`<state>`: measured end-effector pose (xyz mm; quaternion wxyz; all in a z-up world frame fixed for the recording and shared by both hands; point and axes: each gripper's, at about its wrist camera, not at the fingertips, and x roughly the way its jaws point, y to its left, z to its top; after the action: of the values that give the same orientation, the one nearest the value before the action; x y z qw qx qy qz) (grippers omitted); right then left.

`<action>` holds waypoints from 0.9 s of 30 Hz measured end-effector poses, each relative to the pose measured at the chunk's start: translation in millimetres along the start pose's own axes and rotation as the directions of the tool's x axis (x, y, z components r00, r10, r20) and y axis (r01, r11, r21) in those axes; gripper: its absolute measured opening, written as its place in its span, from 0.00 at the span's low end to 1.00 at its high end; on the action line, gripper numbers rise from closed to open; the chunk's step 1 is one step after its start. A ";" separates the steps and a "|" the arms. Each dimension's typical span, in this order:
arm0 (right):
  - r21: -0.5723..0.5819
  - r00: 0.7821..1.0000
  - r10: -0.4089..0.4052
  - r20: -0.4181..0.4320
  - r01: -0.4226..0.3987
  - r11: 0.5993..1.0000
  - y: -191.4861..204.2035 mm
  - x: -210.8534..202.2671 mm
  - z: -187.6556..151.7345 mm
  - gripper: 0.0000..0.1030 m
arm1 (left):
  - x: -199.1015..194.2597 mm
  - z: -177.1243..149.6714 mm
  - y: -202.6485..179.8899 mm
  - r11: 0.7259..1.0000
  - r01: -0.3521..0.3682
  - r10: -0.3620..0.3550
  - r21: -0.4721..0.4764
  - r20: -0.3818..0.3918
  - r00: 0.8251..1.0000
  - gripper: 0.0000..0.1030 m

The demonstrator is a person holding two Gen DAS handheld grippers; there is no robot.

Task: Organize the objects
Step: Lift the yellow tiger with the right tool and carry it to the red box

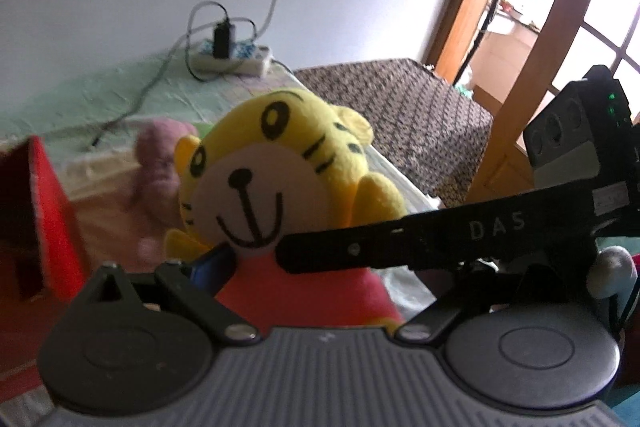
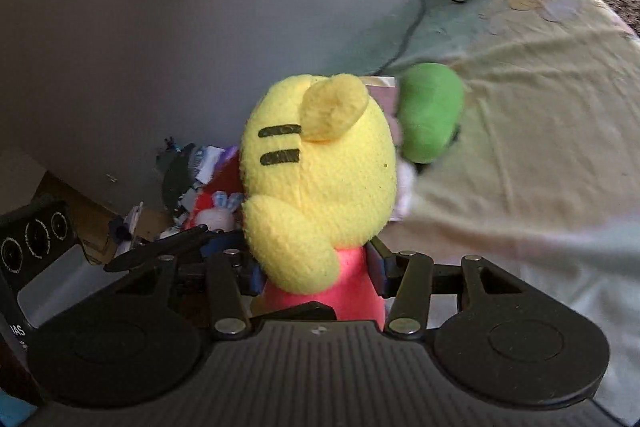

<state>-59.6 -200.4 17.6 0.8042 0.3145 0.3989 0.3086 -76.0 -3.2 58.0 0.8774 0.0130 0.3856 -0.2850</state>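
Note:
A yellow tiger plush [image 1: 264, 163] with a white face and a red body fills the middle of the left wrist view, facing me. My left gripper [image 1: 256, 267] is closed on its red body; only the left blue pad shows. The right gripper's black finger [image 1: 400, 243] crosses in front from the right. In the right wrist view I see the back of the plush [image 2: 320, 167]. My right gripper [image 2: 316, 275] is shut on its red body, with blue pads on both sides. Both grippers hold it above the bed.
A pink plush [image 1: 160, 163] and a red box [image 1: 48, 219] lie on the bed at left. A green plush [image 2: 430, 115] lies beyond the tiger. A white power strip [image 1: 232, 57] with cables sits by the wall. A patterned brown cover [image 1: 408, 115] and a wooden door frame [image 1: 532, 67] are at right.

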 end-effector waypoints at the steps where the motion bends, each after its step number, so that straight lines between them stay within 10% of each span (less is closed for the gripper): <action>1: -0.001 1.000 0.007 0.002 -0.007 1.000 5.9 3.5 -0.2 0.50 | -7.2 -0.3 5.3 1.000 -0.006 0.006 0.000 0.013 1.000 0.91; 27: -0.117 0.997 0.033 0.064 -0.026 0.993 146.2 142.7 7.5 0.51 | -105.3 -3.9 169.0 0.980 -0.151 0.171 -0.131 0.161 0.972 0.91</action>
<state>-19.1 -6.3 67.3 0.8292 0.2831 0.3490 0.3325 -49.2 190.9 93.9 0.9268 -0.0320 0.3227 -0.1896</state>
